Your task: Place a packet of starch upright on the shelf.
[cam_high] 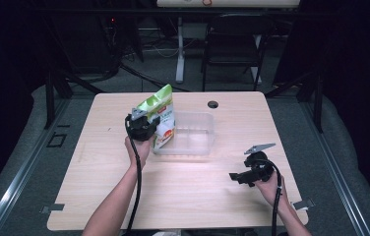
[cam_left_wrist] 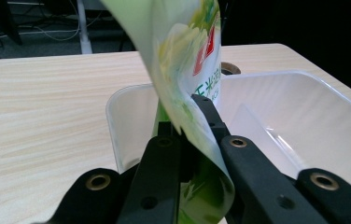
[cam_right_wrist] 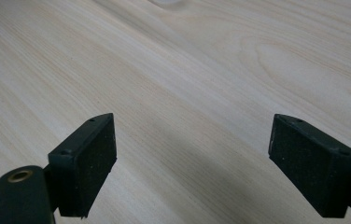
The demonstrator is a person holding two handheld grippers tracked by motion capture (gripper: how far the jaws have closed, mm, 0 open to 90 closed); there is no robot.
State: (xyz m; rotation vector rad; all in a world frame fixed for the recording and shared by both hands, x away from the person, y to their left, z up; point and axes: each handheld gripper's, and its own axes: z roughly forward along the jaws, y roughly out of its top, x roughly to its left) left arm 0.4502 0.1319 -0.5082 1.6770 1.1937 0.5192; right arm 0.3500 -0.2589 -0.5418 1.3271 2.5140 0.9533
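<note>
My left tool (cam_high: 146, 123) pinches a green pouch (cam_high: 162, 115) at its lower edge, holding it upright just over the near-left wall of the clear tub (cam_high: 198, 140) ahead. My right tool (cam_high: 242, 177) stands spread over bare surface (cam_high: 188, 191), well apart from both.

This looks like a lab or recording room rather than a home. A plain light-wood table (cam_high: 183, 196) stands alone under bright light while the surroundings stay dark, hung with black curtains (cam_high: 355, 73). Black metal struts (cam_high: 57, 86) brace a frame at both sides of the table. Behind it, loose cables (cam_high: 138, 73) trail over a grey carpeted floor (cam_high: 20, 162), a black chair (cam_high: 232, 44) stands, and the white leg of a second desk (cam_high: 179, 49) rises beside it.
</note>
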